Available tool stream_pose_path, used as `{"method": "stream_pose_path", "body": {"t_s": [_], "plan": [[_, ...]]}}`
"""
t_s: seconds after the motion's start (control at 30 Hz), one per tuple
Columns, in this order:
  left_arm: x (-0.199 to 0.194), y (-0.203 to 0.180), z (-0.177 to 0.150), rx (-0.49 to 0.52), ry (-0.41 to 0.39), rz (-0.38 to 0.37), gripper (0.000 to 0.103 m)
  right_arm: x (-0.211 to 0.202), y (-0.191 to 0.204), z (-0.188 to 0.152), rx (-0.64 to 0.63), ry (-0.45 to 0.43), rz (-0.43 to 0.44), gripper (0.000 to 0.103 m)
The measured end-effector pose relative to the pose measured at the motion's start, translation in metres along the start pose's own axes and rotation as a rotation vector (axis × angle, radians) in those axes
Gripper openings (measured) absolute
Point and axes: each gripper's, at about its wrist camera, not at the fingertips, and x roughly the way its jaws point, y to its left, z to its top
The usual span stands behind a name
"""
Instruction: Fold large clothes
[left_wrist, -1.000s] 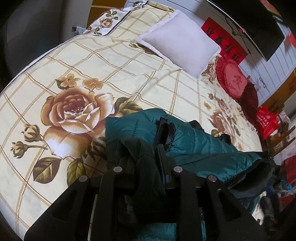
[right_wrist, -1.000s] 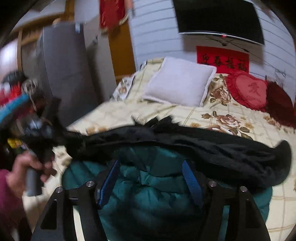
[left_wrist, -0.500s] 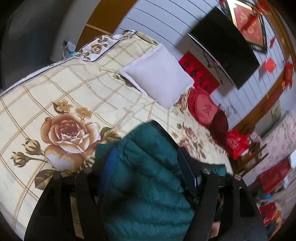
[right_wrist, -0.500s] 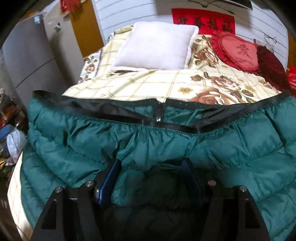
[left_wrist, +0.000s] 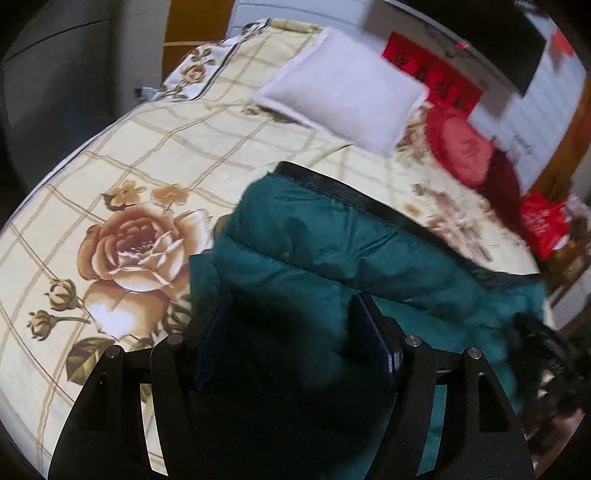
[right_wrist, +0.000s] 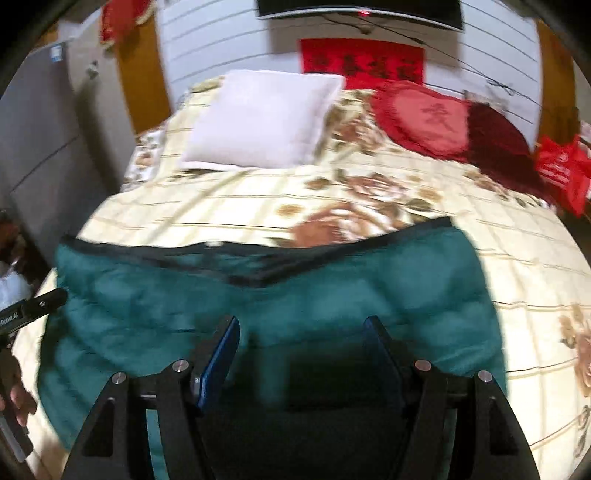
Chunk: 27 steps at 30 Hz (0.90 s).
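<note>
1. Left hand-held gripper: its two fingers stand apart over the near edge of the jacket; dark, shaded jacket cloth fills the gap between them, but the pads do not visibly press on it
2. Right hand-held gripper: its fingers are likewise spread, with the jacket lying below and between them, unclamped; the blue pad on the left finger faces bare air
3. At the left edge of the right wrist view a hand holds the other gripper's black body, just beside the jacket's left end
4. The jacket is a teal quilted one, lying flat across the near part of the bed, folded into a broad band with a black trim along its far edge
5. Beside the jacket in the left wrist view, the bedspread shows a big printed rose on a cream checked ground
6. Further up the bed lies a white pillow, well apart from the jacket
7. Next to the pillow sits a red heart cushion touching a darker red cushion
8. A red bag sits off the bed's far right corner
9. On the wall behind hangs a red banner, and above it a dark screen
</note>
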Motion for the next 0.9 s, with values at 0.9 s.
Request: {"method": "stream_pose_path", "body": {"t_s": [0.9], "plan": [[0.04, 0.018, -0.003, -0.049, 0.005, 0.087, 0.084, -0.008, -0.033, -0.038, 0.07, 0.036, 0.021, 0.067]]}}
